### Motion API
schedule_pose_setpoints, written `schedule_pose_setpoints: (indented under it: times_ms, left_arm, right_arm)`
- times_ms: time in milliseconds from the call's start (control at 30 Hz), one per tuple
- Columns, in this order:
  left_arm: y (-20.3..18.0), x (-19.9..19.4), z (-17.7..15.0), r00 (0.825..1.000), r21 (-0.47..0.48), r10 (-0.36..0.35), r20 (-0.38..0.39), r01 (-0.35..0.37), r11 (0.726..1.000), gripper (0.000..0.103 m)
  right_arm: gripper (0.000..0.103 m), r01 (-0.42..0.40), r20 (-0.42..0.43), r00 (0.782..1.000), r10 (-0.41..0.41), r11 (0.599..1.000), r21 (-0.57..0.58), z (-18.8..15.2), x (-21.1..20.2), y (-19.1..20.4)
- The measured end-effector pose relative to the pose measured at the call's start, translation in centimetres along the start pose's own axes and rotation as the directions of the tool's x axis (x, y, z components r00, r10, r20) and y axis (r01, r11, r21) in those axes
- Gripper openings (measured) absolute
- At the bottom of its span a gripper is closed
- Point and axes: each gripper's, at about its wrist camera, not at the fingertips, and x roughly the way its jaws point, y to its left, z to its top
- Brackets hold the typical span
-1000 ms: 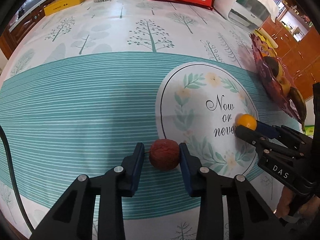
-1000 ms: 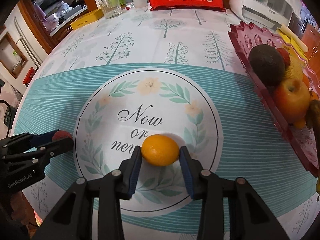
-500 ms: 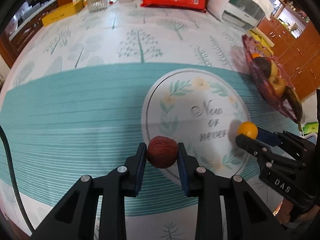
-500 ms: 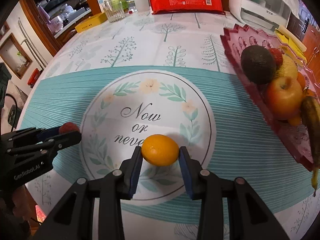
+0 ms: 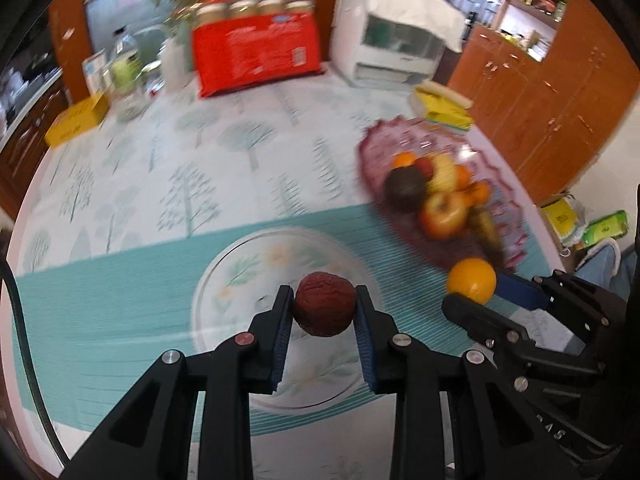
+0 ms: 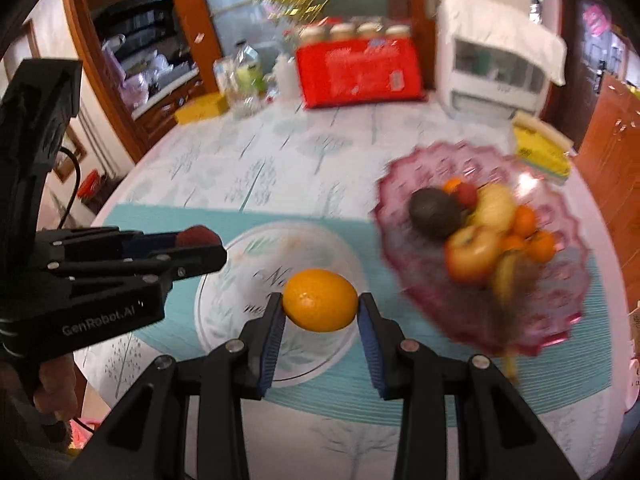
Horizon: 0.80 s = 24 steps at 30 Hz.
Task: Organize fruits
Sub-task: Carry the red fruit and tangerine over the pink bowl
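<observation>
A wrinkled dark-red fruit [image 5: 324, 309] and a smooth orange [image 6: 320, 300], both held.

- The tablecloth [image 5: 168, 184] and its tree prints are smeared by motion; the lettering in the round medallion [image 6: 264, 280] is mostly unreadable (partly behind the orange [image 6: 320, 300]).
- The fruit in the pink bowl [image 6: 560, 312] blurs together; the long piece at its near edge cannot be identified.
- The red packet [image 5: 256, 56] has illegible print.
- The left gripper [image 6: 200, 246] hides most of its dark red fruit [image 6: 196, 236] in the right wrist view.
</observation>
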Motion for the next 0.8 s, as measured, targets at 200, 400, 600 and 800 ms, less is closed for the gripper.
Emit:
schedule_pose_setpoints:
  times_ms: [200,400,600,800]
  left_arm:
    - [-5.3,-0.8,3.6,0.999,0.044,-0.014,0.035,0.013,0.999,0.028]
    - [-9.4,-0.2,6.9,0.998,0.043,-0.015,0.066,0.013,0.999,0.028]
    - [-11.9,2.1,8.7,0.998,0.030,0.010,0.062,-0.011,0.999,0.028]
    - [-12.6,5.7,9.1,0.999,-0.017,0.051,0.015,-0.050,0.999,0.028]
  right_arm:
    - [0.037,0.063,0.075,0.995,-0.066,0.997,0.043,2.0,-3.8,-5.4]
    - [0.037,0.146,0.115,0.982,-0.153,0.987,0.066,3.8,-6.0,-11.1]
    - [0.037,0.176,0.111,0.976,-0.186,0.980,0.088,4.9,-5.6,-16.2]
    - [0.037,0.158,0.055,0.985,-0.166,0.979,0.127,5.5,-2.5,-20.9]
